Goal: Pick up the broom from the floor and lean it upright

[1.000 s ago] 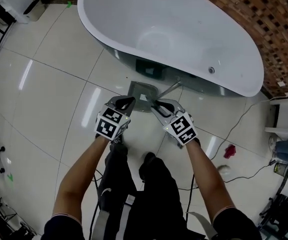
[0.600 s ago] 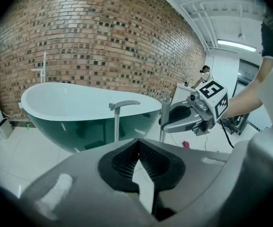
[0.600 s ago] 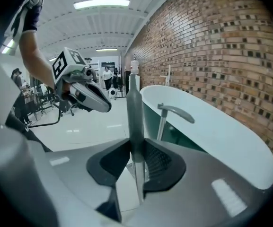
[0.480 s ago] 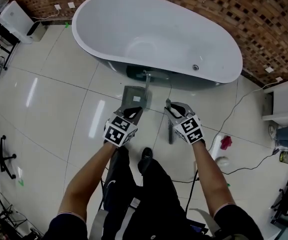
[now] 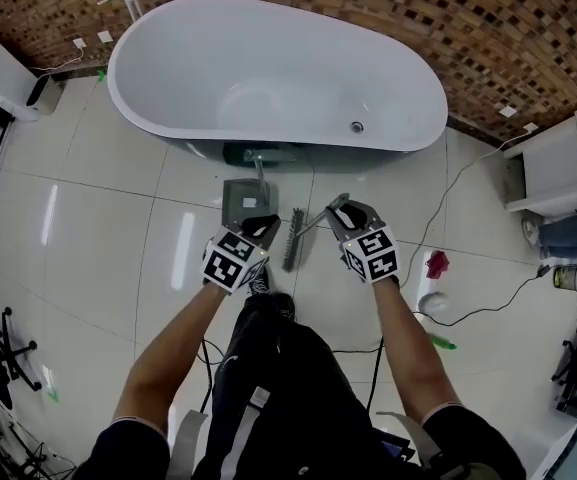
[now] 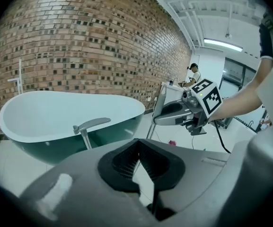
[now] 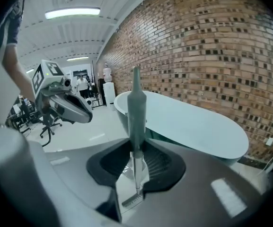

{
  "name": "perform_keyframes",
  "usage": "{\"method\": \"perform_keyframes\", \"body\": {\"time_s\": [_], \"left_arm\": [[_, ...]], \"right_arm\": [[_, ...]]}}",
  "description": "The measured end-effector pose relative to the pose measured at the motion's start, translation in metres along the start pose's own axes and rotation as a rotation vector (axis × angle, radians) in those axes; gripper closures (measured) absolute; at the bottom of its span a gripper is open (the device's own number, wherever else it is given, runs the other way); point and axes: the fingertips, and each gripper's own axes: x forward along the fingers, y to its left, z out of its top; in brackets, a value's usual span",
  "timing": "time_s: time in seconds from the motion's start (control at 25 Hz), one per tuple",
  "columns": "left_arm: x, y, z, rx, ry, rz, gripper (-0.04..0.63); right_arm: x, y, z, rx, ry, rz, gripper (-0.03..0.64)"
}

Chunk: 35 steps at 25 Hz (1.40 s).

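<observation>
In the head view my right gripper is shut on the thin grey handle of the broom, whose brush head hangs to its left above the floor. The right gripper view shows that handle standing up between the closed pads, with the brush below. My left gripper is shut on the near edge of a grey dustpan, which hangs off the tiles. Its long handle rises beyond the left gripper's jaws. Each gripper shows in the other's view: the right gripper and the left gripper.
A white oval bathtub stands ahead against the brick wall. A white cabinet is at the right and a white appliance at the far left. A red cloth and cables lie on the tiles at the right.
Both grippers have risen from near the floor and drawn back from the tub. The broom and the dustpan came up with them, and the broom's head now hangs between the grippers.
</observation>
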Motion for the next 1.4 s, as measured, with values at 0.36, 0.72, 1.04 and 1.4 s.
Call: {"method": "perform_keyframes", "body": {"time_s": [0.36,0.72,1.04,1.4], "left_arm": [[0.031,0.029,0.019,-0.026,-0.004,-0.059,0.595],[0.043,0.061,0.036,-0.083,-0.023,-0.073,0.595],[0.058,0.081,0.043,-0.202,-0.033,0.055,0.595],[0.067,0.082,0.049,-0.387,-0.089,0.282,0.594]], "right_arm": [[0.036,-0.035,0.015,0.056,0.077,-0.075,0.523],[0.104,-0.076,0.039,0.087,0.156,-0.086,0.523],[0.145,-0.109,0.053,0.049,0.154,0.021,0.523],[0.196,-0.115,0.072,0.022,0.147,0.211,0.522]]}}
